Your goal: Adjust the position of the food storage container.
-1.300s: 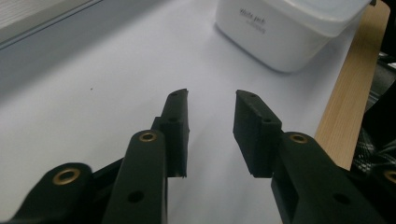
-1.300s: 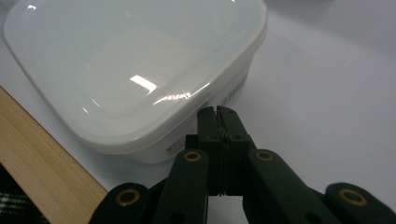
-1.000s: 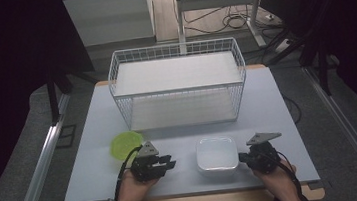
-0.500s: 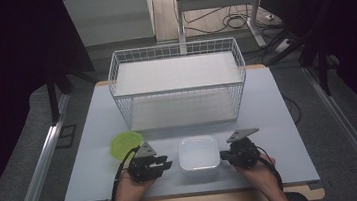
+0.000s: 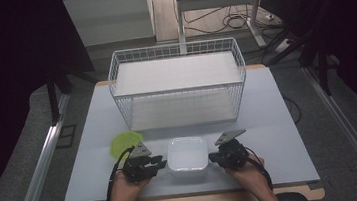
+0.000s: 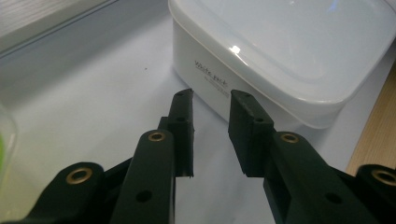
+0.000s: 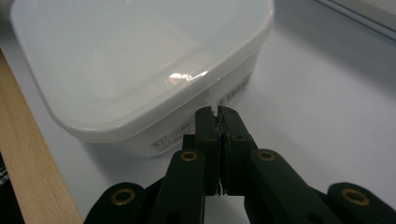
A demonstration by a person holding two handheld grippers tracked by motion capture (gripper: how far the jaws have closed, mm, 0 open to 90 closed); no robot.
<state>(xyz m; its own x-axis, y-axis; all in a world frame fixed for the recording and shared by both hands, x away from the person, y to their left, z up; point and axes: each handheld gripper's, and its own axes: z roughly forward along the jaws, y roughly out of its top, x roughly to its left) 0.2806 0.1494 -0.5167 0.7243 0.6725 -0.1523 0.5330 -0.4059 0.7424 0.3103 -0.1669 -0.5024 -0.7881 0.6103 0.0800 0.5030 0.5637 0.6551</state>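
High view: I have the white lidded box (image 5: 187, 154) sitting at the near middle of the table (image 5: 280, 135), directly between my two grippers. The left gripper (image 5: 159, 161) is just off the box's left side, and the right gripper (image 5: 213, 157) is against its right side.

In the left gripper view I see my jaws parted by a narrow gap with nothing between them, their tips just short of the box's (image 6: 289, 51) printed side wall; those jaws have just been closing a little. In the right gripper view my jaws are pressed together, holding nothing, with the tips at the labelled side wall of the box (image 7: 140, 60); whether they actually touch it I cannot tell.

The box is close to square with rounded corners, so it has no clear long axis; it sits flat, lid up, its sides roughly square to the table's edges. The lid is on, and through the cloudy plastic I cannot make out any contents.

A little farther left, beyond my left hand (image 5: 125, 186), a green lid-like disc (image 5: 123, 142) lies flat on the table.

Farther still, at the middle of the table, the white wire basket (image 5: 177, 83) stands with its long side running left to right. I see nothing inside it.
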